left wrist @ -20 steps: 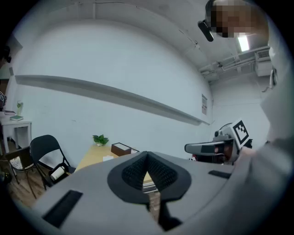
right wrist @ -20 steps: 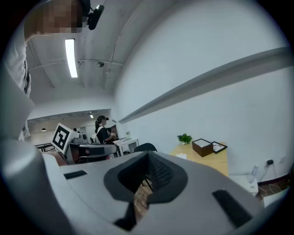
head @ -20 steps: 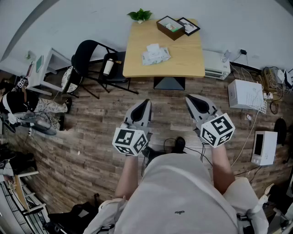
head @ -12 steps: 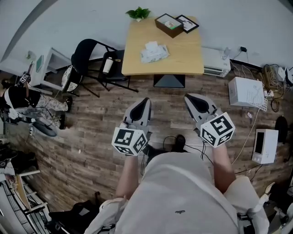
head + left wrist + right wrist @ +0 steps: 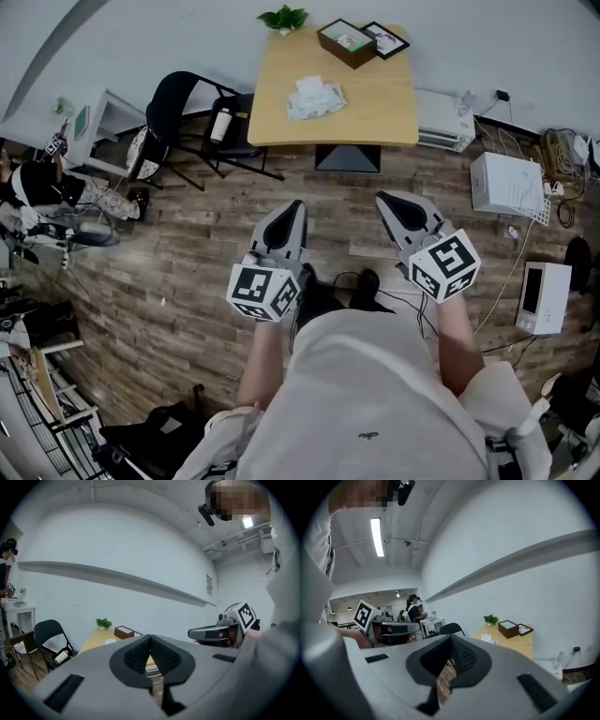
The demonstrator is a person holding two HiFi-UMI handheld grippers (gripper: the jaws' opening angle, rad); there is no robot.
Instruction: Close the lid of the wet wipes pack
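The wet wipes pack (image 5: 315, 98) lies on the wooden table (image 5: 375, 112) by the far wall, its white lid flap standing up. It also shows small in the left gripper view as the wipes pack (image 5: 111, 641) and in the right gripper view as the wipes pack (image 5: 487, 638). My left gripper (image 5: 294, 208) and right gripper (image 5: 386, 201) are held side by side over the plank floor, well short of the table. Both are shut with nothing between the jaws, as each gripper view shows: left gripper (image 5: 150, 639), right gripper (image 5: 451, 639).
On the table stand a brown box (image 5: 346, 42), a picture frame (image 5: 386, 39) and a small plant (image 5: 285, 18). A black folding chair (image 5: 187, 117) stands left of the table. White boxes (image 5: 504, 186) and cables lie at the right. A person (image 5: 37, 183) is at the far left.
The whole scene has slid slightly up in the head view and the table sits a little nearer the top edge. Both grippers keep their places. The person at the left has shifted.
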